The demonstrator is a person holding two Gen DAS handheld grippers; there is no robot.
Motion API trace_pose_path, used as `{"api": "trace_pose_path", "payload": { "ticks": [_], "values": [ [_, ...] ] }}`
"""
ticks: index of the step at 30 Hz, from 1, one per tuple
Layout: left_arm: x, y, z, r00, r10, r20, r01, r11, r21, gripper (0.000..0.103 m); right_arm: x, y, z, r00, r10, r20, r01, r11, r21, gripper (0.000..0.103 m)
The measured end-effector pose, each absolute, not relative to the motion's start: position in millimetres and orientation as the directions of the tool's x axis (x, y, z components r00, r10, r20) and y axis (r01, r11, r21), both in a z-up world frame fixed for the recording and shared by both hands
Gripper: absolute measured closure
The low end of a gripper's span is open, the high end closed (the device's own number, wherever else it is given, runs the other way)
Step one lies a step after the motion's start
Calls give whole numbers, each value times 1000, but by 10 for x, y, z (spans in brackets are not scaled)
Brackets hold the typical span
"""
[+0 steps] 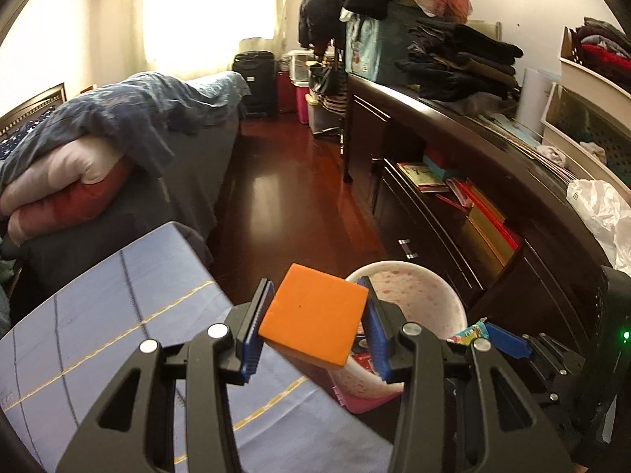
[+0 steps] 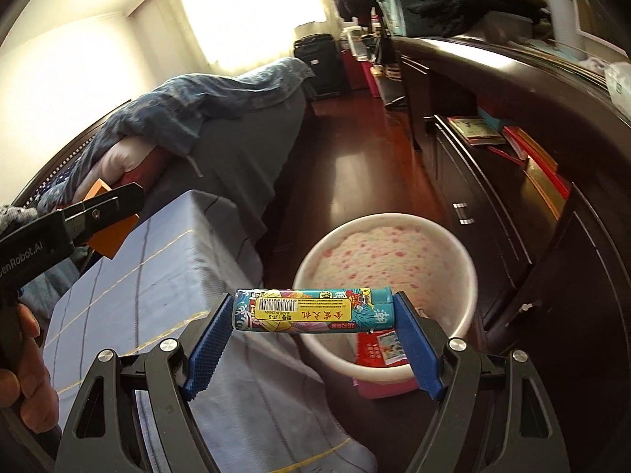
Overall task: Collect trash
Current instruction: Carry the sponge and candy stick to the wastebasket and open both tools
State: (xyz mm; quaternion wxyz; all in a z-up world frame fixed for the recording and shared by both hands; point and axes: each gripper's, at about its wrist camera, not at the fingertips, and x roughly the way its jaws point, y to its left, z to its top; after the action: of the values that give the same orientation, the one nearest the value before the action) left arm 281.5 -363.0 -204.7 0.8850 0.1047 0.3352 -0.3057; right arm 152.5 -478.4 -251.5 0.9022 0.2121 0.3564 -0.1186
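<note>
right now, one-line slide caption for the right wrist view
Right claw grips a teal pack endwise above the white bin; left claw holds an orange block nearby.

Plain orange cardboard box (image 1: 313, 313), no print. Teal printed packet (image 2: 313, 309) with yellow barcode label, red and white motifs. White round bin (image 2: 384, 272), liner white with pink-red speckles; red printed wrapper (image 2: 374, 352) lower inside. Black gripper (image 1: 315, 323) and gripper (image 2: 313, 339), blue ribbed pads. Blue-grey desk cloth (image 1: 98, 299), dark and yellow grid lines. Floor (image 1: 284, 197) glossy red-brown, frame centre.
</note>
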Motion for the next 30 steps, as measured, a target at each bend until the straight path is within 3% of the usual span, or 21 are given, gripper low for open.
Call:
{"api": "trace_pose_path", "payload": {
  "ticks": [30],
  "values": [
    [3216, -4429, -2635, 439, -510, -740, 714, 698, -58, 59, 1679, -5279, -2961, 620, -177, -764, 527, 816, 238, 23]
  ]
}}
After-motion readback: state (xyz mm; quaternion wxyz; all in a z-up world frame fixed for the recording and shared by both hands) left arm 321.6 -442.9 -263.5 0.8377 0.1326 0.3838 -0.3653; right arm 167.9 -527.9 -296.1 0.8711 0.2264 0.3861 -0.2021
